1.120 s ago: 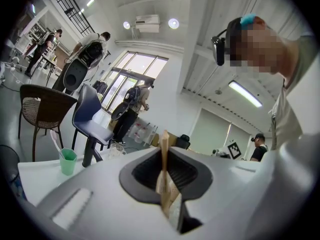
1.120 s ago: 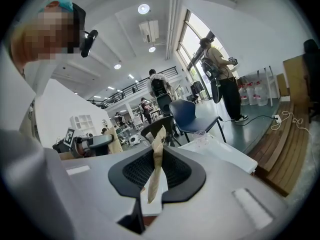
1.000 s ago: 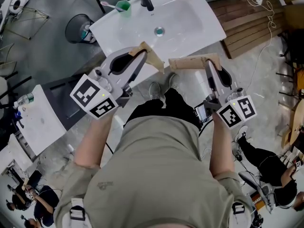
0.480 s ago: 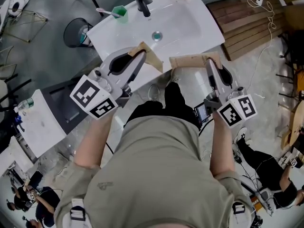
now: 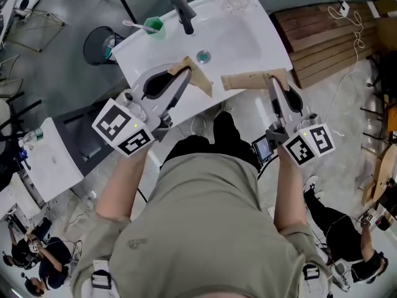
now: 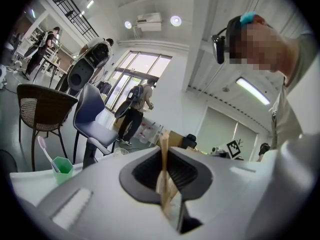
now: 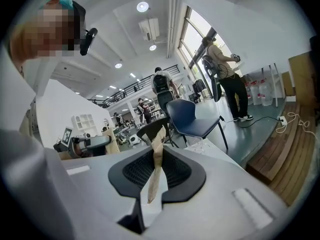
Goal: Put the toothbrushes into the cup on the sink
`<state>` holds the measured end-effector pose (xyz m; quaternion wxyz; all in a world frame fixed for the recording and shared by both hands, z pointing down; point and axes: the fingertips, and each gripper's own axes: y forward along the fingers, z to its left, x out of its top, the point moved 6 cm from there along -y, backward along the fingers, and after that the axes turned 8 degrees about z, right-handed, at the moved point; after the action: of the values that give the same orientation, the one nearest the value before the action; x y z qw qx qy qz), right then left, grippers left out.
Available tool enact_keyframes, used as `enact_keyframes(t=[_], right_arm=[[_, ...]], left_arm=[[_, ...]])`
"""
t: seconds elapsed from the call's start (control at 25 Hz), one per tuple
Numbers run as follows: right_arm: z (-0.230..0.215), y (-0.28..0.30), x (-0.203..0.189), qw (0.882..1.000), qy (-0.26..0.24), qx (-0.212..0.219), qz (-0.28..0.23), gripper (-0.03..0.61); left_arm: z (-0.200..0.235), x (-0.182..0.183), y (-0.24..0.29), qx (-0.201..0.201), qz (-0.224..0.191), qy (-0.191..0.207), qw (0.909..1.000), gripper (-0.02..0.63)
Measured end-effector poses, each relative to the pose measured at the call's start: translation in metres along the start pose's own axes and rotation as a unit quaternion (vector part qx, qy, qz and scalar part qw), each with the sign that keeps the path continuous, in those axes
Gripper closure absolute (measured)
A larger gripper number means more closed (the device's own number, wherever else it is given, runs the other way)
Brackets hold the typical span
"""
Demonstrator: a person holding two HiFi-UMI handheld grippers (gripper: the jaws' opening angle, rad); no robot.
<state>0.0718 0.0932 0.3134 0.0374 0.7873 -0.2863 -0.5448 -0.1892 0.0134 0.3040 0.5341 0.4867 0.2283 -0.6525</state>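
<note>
White sink [image 5: 248, 33] with green cup [image 5: 153, 25], grey floor [image 5: 56, 61]; left gripper [image 5: 185, 74] and right gripper [image 5: 272, 84] each pinch brown card [image 5: 200, 79].

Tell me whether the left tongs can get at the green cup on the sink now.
Probably not to grasp it: the left tongs are shut on a brown paper piece. The way across the sink to the green cup looks free.

One cup [image 5: 154, 25], one toothbrush [image 5: 133, 24], two cardboard pieces [image 5: 200, 78] [image 5: 248, 80]
</note>
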Motion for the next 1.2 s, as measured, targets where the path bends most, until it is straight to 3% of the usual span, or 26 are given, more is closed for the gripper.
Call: enact_keyframes(t=[1.2], right_arm=[[-0.132, 0.065, 0.077, 0.997, -0.010, 0.071, 0.019, 0.529]], left_arm=[[0.023, 0.035, 0.111, 0.092, -0.008, -0.020, 0.9956, 0.591]])
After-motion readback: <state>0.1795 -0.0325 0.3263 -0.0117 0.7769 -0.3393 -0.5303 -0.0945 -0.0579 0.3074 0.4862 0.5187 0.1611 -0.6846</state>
